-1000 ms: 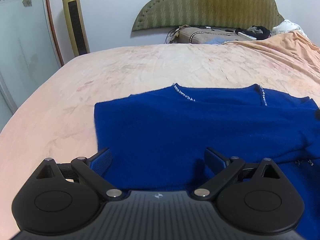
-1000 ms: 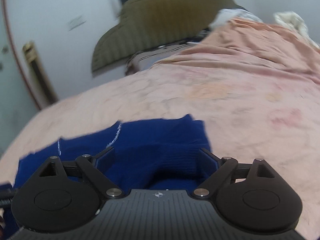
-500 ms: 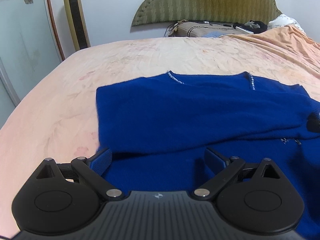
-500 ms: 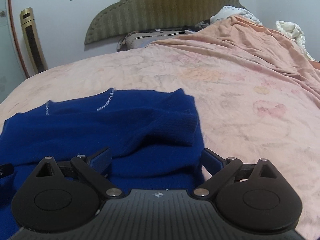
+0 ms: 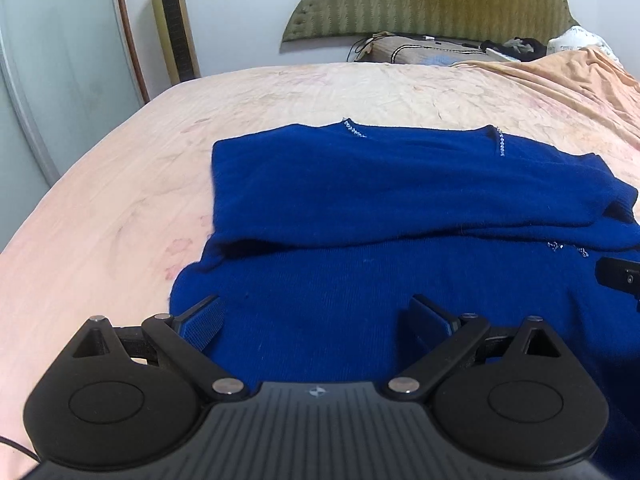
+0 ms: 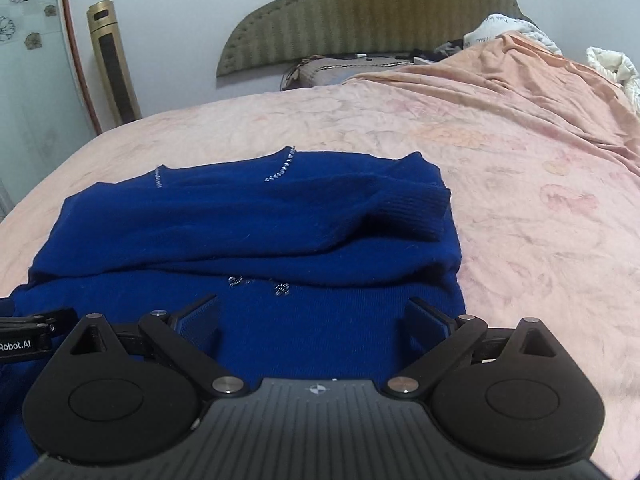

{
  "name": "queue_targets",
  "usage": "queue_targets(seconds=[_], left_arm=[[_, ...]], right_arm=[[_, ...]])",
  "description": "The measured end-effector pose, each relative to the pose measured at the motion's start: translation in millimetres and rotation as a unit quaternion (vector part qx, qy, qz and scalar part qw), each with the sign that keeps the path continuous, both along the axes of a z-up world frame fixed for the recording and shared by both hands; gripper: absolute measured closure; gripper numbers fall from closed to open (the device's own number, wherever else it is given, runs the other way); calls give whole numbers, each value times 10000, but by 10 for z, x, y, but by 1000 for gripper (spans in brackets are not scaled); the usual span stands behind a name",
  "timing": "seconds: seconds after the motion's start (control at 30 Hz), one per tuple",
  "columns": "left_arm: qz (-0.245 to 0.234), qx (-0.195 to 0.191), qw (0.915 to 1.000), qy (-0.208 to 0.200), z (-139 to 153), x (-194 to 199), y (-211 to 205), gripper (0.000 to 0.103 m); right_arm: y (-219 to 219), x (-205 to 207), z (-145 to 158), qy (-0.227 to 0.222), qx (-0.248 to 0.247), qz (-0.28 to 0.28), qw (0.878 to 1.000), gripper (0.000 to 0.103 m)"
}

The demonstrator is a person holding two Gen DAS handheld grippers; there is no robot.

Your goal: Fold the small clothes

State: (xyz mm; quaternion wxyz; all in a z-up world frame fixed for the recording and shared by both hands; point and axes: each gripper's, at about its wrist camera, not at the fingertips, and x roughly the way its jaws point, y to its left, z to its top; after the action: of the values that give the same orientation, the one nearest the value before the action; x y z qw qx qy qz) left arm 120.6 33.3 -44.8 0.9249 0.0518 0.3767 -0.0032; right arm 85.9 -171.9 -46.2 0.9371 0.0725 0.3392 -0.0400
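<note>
A royal-blue knit sweater [image 5: 400, 200] with small beaded trim lies flat on the pink bedsheet, both sleeves folded across its chest. It also shows in the right wrist view [image 6: 248, 232], with a ribbed cuff [image 6: 424, 208] at its right edge. My left gripper [image 5: 316, 320] is open and empty, hovering over the sweater's lower left part. My right gripper [image 6: 312, 316] is open and empty over the lower right part. The right gripper's body shows at the right edge of the left wrist view [image 5: 620, 274].
The bed's pink sheet [image 5: 120, 200] spreads left and beyond the sweater. An orange blanket [image 6: 540, 92] is bunched at the far right. A green padded headboard [image 5: 432, 0] and pillows stand at the back. A gold tower fan [image 5: 172, 20] stands beside the bed's left side.
Both grippers have pulled back toward the sweater's hem, so more of the garment shows. The right view has swung level from a tilt. Both stayed open.
</note>
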Motion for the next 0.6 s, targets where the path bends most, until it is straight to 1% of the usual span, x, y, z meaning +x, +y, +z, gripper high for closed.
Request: queue_targets(seconds=[0.33,0.6], left_arm=[[-7,142,9999,0,3,-215,-54,4],[175,208,9996,-60,15,-374,-7,4]], right_arm=[[37,-268,3,16,-24,93,10000,3],[165,-436,29,-20,-204,344,9992,3]])
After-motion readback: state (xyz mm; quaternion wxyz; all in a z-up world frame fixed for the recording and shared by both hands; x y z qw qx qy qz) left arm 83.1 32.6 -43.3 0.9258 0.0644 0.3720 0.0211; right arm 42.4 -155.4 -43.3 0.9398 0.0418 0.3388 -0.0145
